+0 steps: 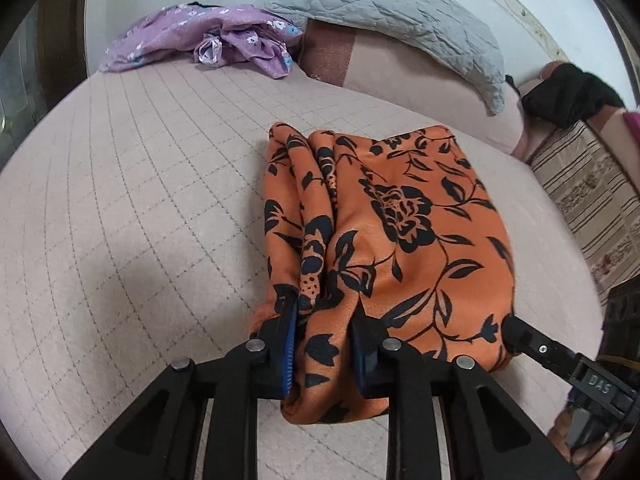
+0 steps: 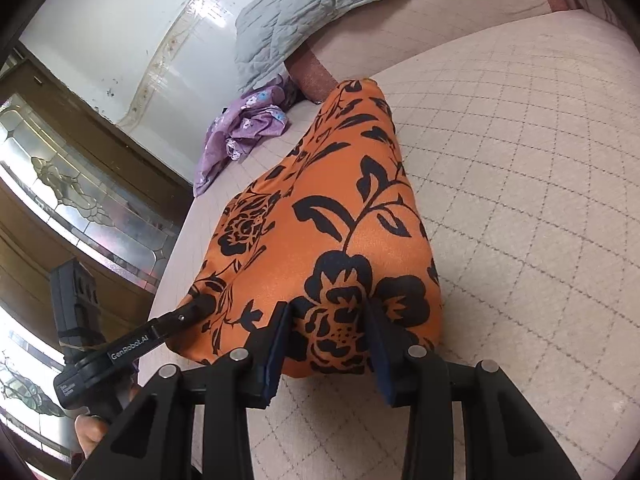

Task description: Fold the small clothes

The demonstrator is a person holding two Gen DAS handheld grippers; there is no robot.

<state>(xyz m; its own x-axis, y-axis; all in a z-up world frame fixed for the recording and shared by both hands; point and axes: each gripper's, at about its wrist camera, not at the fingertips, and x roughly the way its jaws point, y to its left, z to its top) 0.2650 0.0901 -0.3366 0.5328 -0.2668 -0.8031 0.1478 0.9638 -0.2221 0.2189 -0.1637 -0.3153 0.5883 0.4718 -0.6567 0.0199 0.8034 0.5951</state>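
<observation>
Mid-fold, the left gripper (image 1: 326,312) and right gripper (image 2: 330,318) each pinch a near corner of the orange black-flowered garment (image 1: 400,220) lying on the pink quilted bed (image 1: 140,200); next, probably carry both corners evenly forward

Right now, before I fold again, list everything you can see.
orange floral garment: one, orange with black flowers, middle of bed, near edge held by both grippers
purple floral garment: one, purple, crumpled at far edge of bed
grey quilted pillow: one, grey, propped at the head
bed cover: one, pinkish beige, quilted grid
black cloth: one, far right
striped fabric: one, beige and brown, right of the bed
cabinet glass: patterned, beside the bed
left gripper: black, blue pads, jaws closed on the orange cloth
right gripper: black, same grip
</observation>
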